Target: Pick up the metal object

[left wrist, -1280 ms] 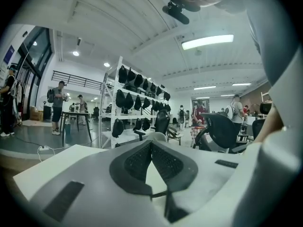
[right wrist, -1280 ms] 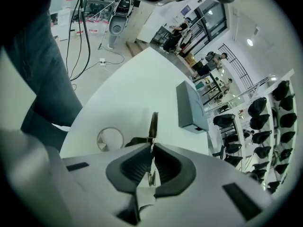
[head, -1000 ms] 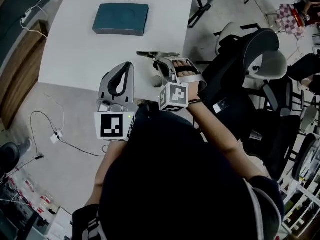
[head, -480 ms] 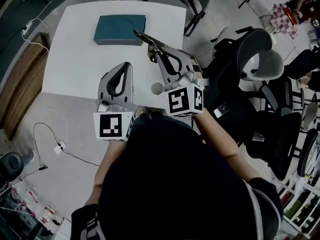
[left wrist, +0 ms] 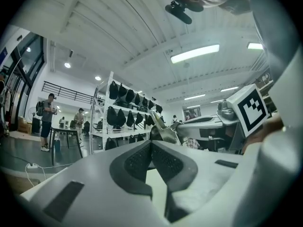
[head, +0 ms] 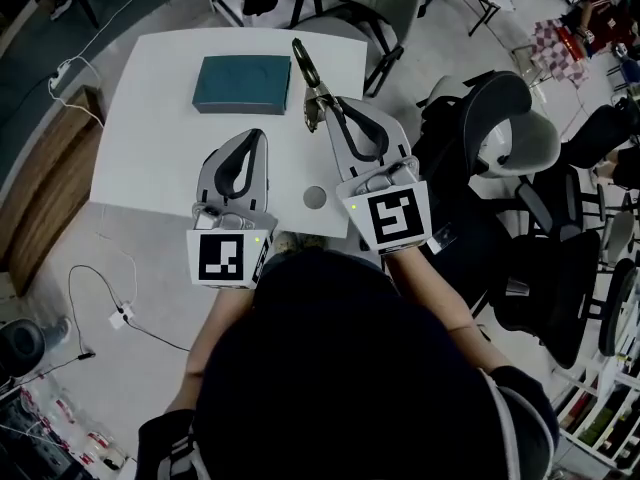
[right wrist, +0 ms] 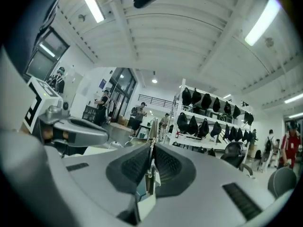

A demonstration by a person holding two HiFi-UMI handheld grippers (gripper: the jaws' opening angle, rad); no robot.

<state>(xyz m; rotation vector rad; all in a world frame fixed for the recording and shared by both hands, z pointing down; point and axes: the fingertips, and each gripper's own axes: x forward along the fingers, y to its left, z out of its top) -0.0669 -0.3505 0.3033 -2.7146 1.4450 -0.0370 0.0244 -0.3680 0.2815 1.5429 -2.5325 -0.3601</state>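
Right tongs: your right tongs [head: 324, 108] are pinching the metal object [head: 303, 68] edge-on between the pads; only a narrow slit stands between them, filled by the thin metal
Metal object: it sticks out past the tips, over the far right part of the table [head: 150, 118]; it looks lifted clear of the top, since your right gripper view looks level across the room and not down at a surface
Why held so: you grip it low on its length, so most of it stands free ahead of the pads; that leaves a long lever, and a loose pinch could let it swing
Left tongs: your left tongs [head: 254, 136] are pressed together at the tips with nothing between them; they hang over the near middle of the table, beside the right pair and apart from it, out of the way of the lift
Teal box: the teal box [head: 243, 83] lies flat just left of the metal object's free end; keep the tip from sweeping that way
Grey disc: a small grey disc [head: 315, 198] sits on the table between your two grippers, near the front edge
Edges: the table's far and right edges are close to the held piece; chairs [head: 500, 118] crowd the right side
Open room: the bare left half of the table and the air straight above give you the freest path
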